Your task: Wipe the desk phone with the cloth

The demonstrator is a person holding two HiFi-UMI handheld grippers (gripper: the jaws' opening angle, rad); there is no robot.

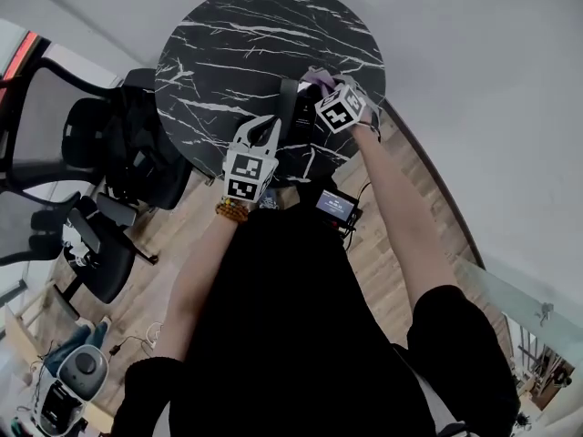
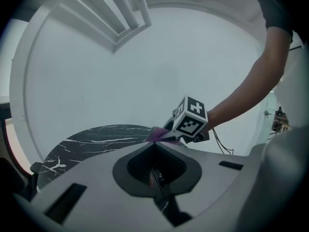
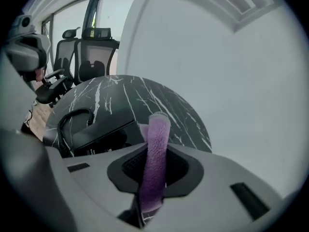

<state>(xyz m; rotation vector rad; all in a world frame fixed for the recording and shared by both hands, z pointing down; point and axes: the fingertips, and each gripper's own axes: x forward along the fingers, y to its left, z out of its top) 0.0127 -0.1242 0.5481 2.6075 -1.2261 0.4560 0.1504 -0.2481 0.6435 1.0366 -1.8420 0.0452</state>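
The black desk phone point(image 1: 293, 115) with its coiled cord point(image 3: 71, 121) sits at the near edge of the round black marble table point(image 1: 237, 35). My right gripper point(image 1: 322, 86) hovers over the phone's right end, shut on a folded purple cloth point(image 3: 155, 153) that sticks up past the jaws. In the right gripper view the phone point(image 3: 94, 135) lies to the left of the cloth. My left gripper point(image 1: 267, 128) is just left of the phone, jaws shut with nothing in them. The left gripper view catches the right gripper's marker cube point(image 2: 191, 117) and the cloth point(image 2: 157, 134).
Black office chairs point(image 1: 109, 148) stand on the wooden floor left of the table, and two more point(image 3: 91, 52) show by a window. A small device with a lit screen point(image 1: 336, 206) hangs at the person's waist. A white wall curves behind the table.
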